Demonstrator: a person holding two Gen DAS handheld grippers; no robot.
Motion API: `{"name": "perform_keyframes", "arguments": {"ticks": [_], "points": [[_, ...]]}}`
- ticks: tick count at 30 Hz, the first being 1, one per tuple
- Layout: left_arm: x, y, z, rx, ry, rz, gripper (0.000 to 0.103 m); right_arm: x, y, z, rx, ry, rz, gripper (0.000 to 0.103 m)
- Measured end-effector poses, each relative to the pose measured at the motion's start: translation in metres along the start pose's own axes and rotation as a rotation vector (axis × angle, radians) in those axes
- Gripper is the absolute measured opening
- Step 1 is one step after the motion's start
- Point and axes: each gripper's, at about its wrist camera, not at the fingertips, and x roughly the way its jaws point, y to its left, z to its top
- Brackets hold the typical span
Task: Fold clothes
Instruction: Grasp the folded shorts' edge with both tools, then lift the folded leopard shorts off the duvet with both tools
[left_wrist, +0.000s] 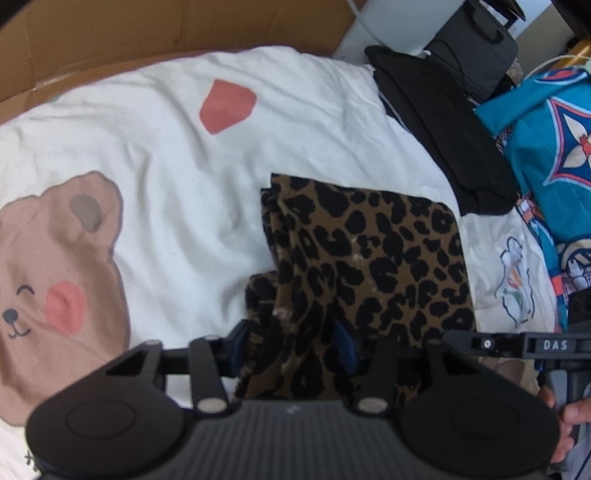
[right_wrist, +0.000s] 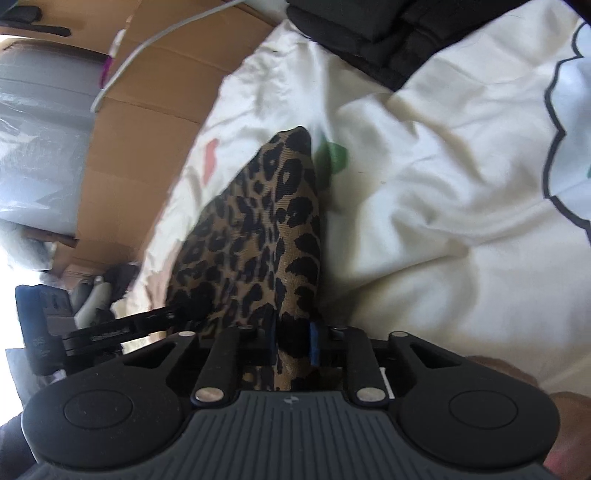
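A leopard-print garment (left_wrist: 369, 251) lies folded on a white bedspread (left_wrist: 177, 155) printed with a bear. Its near edge rises into my left gripper (left_wrist: 291, 347), whose blue-padded jaws stand apart with a thick bunch of the cloth between them. In the right wrist view the same leopard-print garment (right_wrist: 255, 236) runs away from me as a raised ridge, and my right gripper (right_wrist: 293, 341) is shut on its near end. The right gripper's body also shows at the right edge of the left wrist view, held by a hand (left_wrist: 561, 417).
A black garment (left_wrist: 443, 125) lies at the bed's far right, beside a blue patterned cloth (left_wrist: 546, 140). Brown cardboard (left_wrist: 166, 29) lines the far side of the bed. A dark bag (left_wrist: 480, 40) stands behind. White bedspread (right_wrist: 443, 184) spreads to the right.
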Motion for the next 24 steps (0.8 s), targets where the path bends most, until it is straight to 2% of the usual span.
{"name": "perform_keyframes", "arguments": {"ticks": [1, 6, 10, 16, 17, 21, 22, 23, 24], "points": [[0.002, 0.001, 0.001, -0.002, -0.001, -0.005, 0.061, 0.001, 0.0, 0.0, -0.001, 0.001, -0.004, 0.02], [0.012, 0.003, 0.007, -0.011, -0.004, -0.027, 0.065, 0.008, 0.001, 0.0, -0.008, -0.002, -0.011, 0.026], [0.017, 0.002, 0.007, 0.012, -0.015, -0.03, 0.067, 0.011, 0.003, 0.0, -0.027, -0.004, -0.026, 0.029], [0.016, 0.01, 0.006, -0.022, -0.027, -0.065, 0.066, 0.018, 0.005, 0.001, -0.038, 0.002, -0.019, 0.034], [0.016, 0.01, 0.007, -0.023, -0.025, -0.065, 0.066, 0.019, 0.005, 0.002, -0.04, 0.004, -0.017, 0.038], [0.015, 0.008, 0.01, -0.017, -0.016, -0.059, 0.062, 0.024, 0.001, 0.006, -0.011, 0.018, 0.004, 0.04], [0.014, 0.007, 0.01, -0.015, -0.018, -0.055, 0.059, 0.025, 0.001, 0.008, -0.007, 0.024, 0.009, 0.038], [0.013, 0.006, 0.01, -0.015, -0.023, -0.05, 0.056, 0.024, 0.001, 0.009, -0.007, 0.029, 0.011, 0.031], [0.011, 0.006, 0.01, -0.022, -0.028, -0.046, 0.052, 0.024, 0.002, 0.009, -0.008, 0.03, 0.008, 0.029]]}}
